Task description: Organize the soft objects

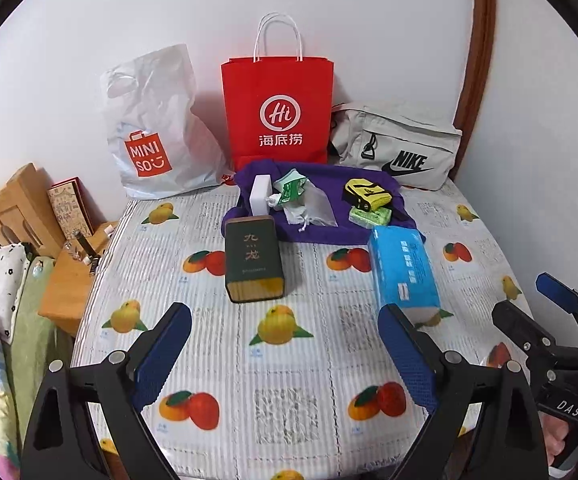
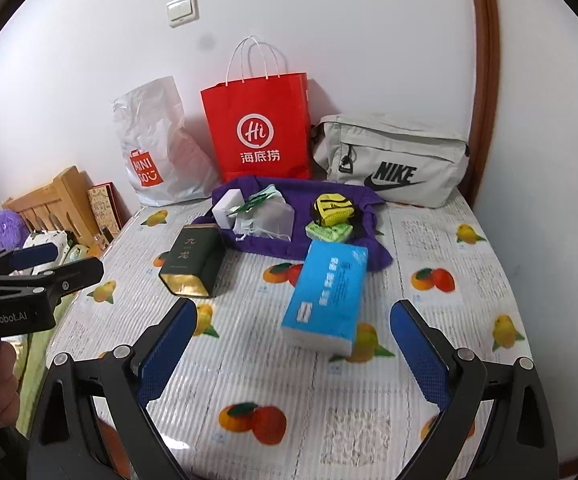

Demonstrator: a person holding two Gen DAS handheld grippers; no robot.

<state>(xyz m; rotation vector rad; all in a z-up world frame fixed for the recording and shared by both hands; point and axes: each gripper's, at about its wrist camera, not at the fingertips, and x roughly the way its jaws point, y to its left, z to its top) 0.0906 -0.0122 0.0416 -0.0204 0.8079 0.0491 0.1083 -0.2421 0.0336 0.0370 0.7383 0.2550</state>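
A blue tissue pack lies on the fruit-print tablecloth, just ahead of my right gripper, which is open and holds nothing. The pack also shows right of a dark green tin. Behind them, a purple cloth carries a white block, a green-white packet, a mesh pouch, a yellow-black item and a green tissue packet. My left gripper hangs open over the cloth-covered table, with nothing between its fingers.
Against the wall stand a white Miniso plastic bag, a red paper bag and a grey Nike bag. A wooden headboard and bedding are off the table's left edge. The right gripper shows at the left view's right side.
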